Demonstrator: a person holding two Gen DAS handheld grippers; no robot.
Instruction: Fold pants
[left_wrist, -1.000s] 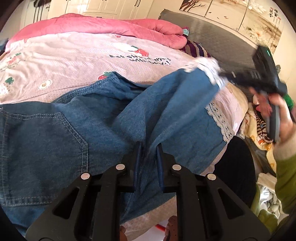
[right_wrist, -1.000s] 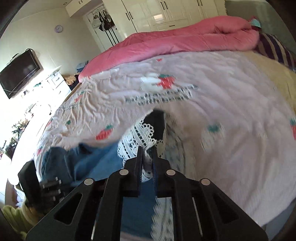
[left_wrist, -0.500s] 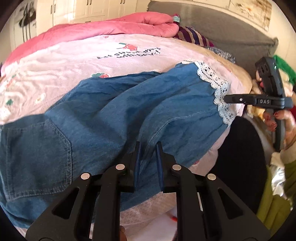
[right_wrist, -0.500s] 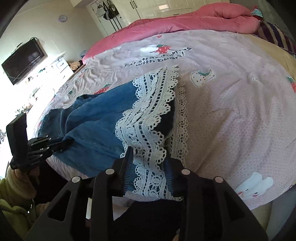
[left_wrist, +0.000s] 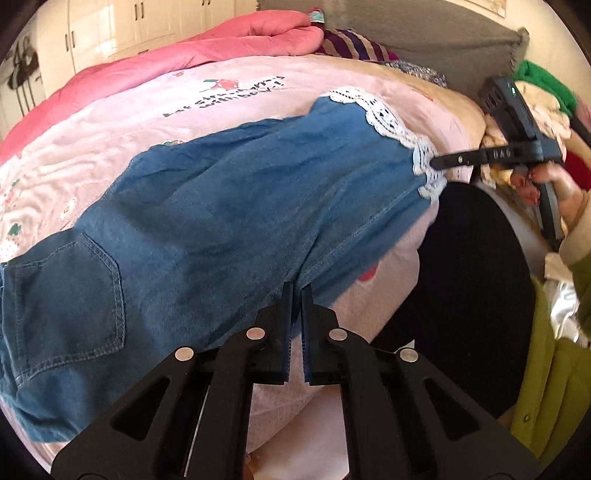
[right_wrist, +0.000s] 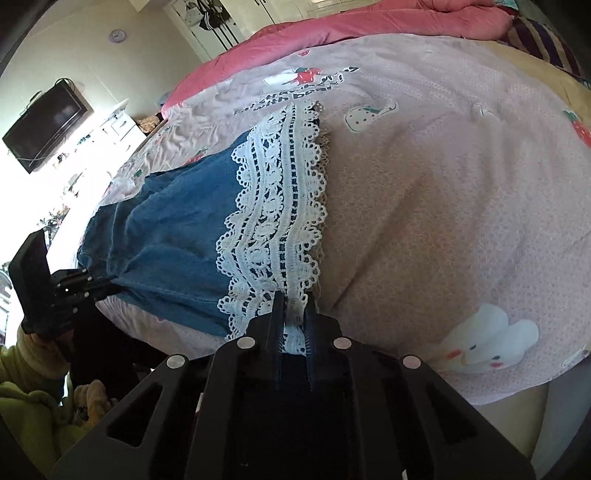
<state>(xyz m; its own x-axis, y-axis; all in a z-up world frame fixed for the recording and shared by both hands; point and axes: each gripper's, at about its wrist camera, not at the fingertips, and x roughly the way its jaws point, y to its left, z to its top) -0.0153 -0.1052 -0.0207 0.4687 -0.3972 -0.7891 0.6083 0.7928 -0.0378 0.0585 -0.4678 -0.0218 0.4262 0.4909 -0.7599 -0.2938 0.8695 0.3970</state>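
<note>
The left hand-held gripper is clenched on the near edge of the jeans, its two fingers nearly together with a fold of blue denim pinched between the tips. Ahead of it the jeans lie spread flat across the bed, on a pink bedsheet printed with strawberries. A back pocket sits off to its left, and the lace-trimmed leg ends stretch away to its far right.

The right hand-held gripper grips the white lace hem at the near corner of the leg ends; its fingers stand a narrow gap apart with lace bunched between them. Straight ahead of it the lace band runs away up the bed, and the denim extends to its left toward the other hand-held gripper, which shows there holding the cloth's edge. From the left wrist view, the right one's tips reach the lace at the far right of the jeans.

A pink quilt is heaped at the far side of the bed beyond both. A wall-mounted television hangs far to the left of the right hand-held gripper.
</note>
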